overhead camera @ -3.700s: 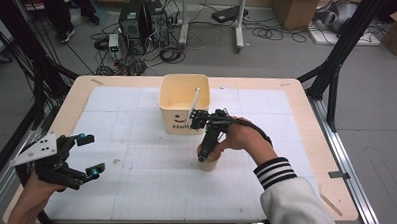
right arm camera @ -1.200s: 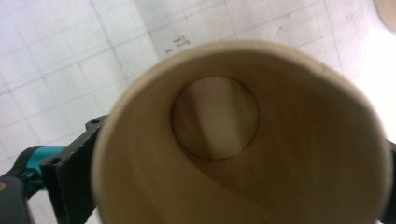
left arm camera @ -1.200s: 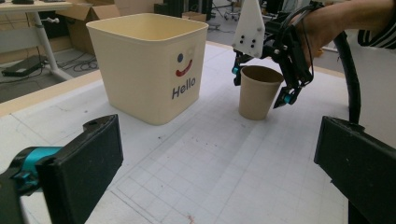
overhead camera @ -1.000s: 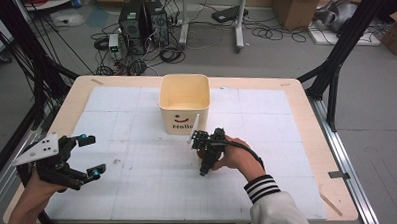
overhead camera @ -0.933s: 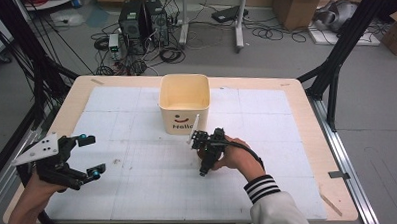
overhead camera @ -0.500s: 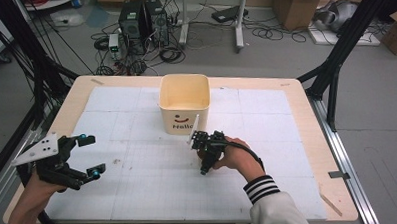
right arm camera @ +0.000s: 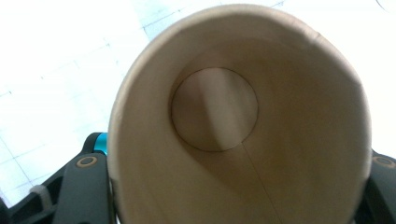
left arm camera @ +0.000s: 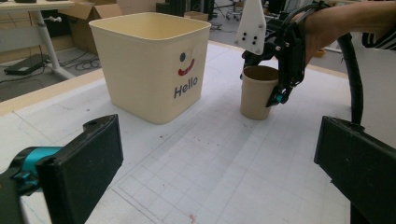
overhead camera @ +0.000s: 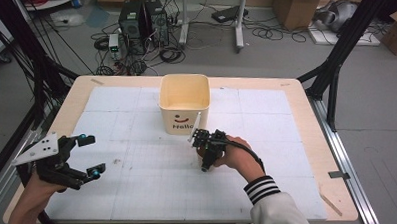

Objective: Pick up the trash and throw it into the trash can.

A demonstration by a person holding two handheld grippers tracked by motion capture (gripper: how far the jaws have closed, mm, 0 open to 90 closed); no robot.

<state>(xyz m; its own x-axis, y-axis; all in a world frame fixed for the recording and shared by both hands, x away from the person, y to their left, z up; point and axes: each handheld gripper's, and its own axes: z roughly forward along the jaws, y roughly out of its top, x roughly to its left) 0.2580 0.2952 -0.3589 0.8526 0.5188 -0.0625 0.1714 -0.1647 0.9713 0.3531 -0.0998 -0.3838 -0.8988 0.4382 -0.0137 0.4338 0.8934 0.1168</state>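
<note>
While the right gripper (overhead camera: 204,159) stands over the brown paper cup (left arm camera: 258,92), its jaws have just been closing and now press on the cup's wall from 2 sides, as the right gripper view shows with a black jaw at each side of the rim. Item 1, paper cup: upright on the white gridded mat of the table (overhead camera: 306,95), just in front of the cream bin (overhead camera: 184,109) marked "Hello", near it but apart; empty, with a bare round bottom. Item 2, left gripper (overhead camera: 88,155): jaws open and holding nothing, low over the table's left side, well apart from cup and bin. Risks, as judged: the thin wall is likely to buckle or go oval if the squeeze tightens, and a crushed rim may slip out of the jaws on lifting; the grip sits high near the rim, so the cup may swing or tilt as it rises; the bin stands close behind, so a sideways move may knock the cup against it. Not legible: in the high view the hand and gripper cover most of the cup, so its footing on the table is hidden there; the right gripper view cuts off the cup's near rim and most of both jaws, so the pads' exact contact cannot be told; the bin's floor is hard to make out.
</note>
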